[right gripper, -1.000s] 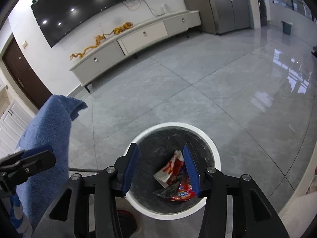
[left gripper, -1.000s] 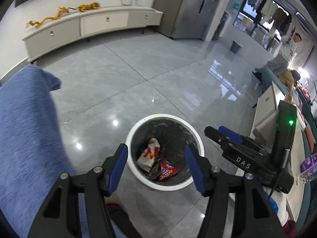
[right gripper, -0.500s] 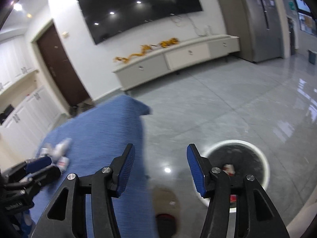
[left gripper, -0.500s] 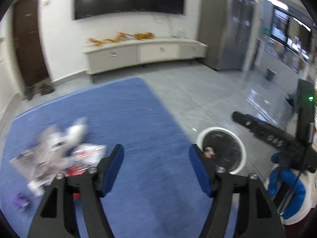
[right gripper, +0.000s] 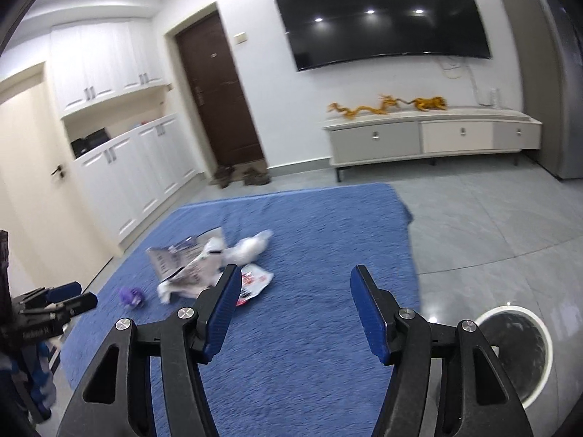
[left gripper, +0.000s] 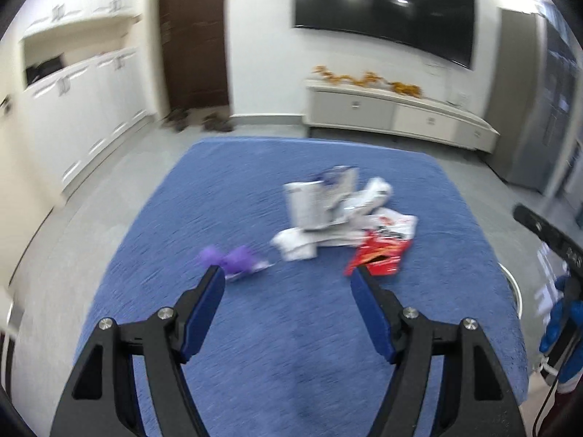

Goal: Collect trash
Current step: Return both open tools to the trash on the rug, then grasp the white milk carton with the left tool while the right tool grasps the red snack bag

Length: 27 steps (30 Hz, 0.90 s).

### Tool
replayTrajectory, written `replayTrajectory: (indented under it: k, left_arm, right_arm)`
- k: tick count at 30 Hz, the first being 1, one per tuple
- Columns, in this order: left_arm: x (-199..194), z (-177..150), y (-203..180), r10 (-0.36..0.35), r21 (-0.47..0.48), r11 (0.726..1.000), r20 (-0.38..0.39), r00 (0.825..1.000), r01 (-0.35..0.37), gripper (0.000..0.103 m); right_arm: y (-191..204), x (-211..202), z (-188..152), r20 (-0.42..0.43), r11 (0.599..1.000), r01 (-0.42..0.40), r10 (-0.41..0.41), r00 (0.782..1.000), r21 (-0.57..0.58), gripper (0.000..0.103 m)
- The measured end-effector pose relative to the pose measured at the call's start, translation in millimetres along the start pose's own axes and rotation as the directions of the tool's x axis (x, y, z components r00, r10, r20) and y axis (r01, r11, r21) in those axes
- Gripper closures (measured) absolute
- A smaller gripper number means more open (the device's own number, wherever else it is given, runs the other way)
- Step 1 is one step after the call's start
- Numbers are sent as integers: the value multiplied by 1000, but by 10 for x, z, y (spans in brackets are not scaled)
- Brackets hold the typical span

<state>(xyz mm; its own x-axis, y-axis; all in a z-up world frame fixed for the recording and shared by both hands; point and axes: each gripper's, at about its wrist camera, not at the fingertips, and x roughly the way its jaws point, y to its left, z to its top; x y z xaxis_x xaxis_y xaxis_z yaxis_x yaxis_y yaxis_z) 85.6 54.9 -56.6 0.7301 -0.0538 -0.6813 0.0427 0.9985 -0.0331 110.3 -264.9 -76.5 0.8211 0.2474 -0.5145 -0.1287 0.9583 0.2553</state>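
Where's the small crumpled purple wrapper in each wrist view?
Left wrist: small crumpled purple wrapper lies on the blue rug, centre-left, just above the left gripper's left finger.
Right wrist: same wrapper sits lower left on the rug, left of the white paper pile.
Shared landmark: the pile of white crumpled paper, to the wrapper's right in both views.

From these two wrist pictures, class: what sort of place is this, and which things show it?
Most likely a home living room: a large wall-mounted television above a long low cabinet, shoes by a dark door, and a blue rug strewn with wrappers.
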Motion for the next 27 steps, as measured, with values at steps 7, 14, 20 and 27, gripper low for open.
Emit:
replayTrajectory:
  k: [7, 14, 20, 27]
  left_arm:
    - [-1, 0, 88, -2, -57, 998, -13, 1000, 1, 33]
    - [354, 173, -125, -69, -40, 997, -46, 997, 67, 33]
    - [763, 410, -151, -103, -48, 994, -63, 993, 100, 33]
    - [1147, 540, -87, -163, -2, 987, -62, 985, 163, 33]
  right_arm:
    - [43, 126, -87, -46, 998, -57, 57, 997, -7, 42]
    - [114, 213, -155, -95, 998, -64, 61, 994, -28, 42]
    - [170, 301, -177, -128, 998, -41, 34, 991, -54, 42]
    - [220, 607, -251, -181, 998, 3, -16, 983, -69, 42]
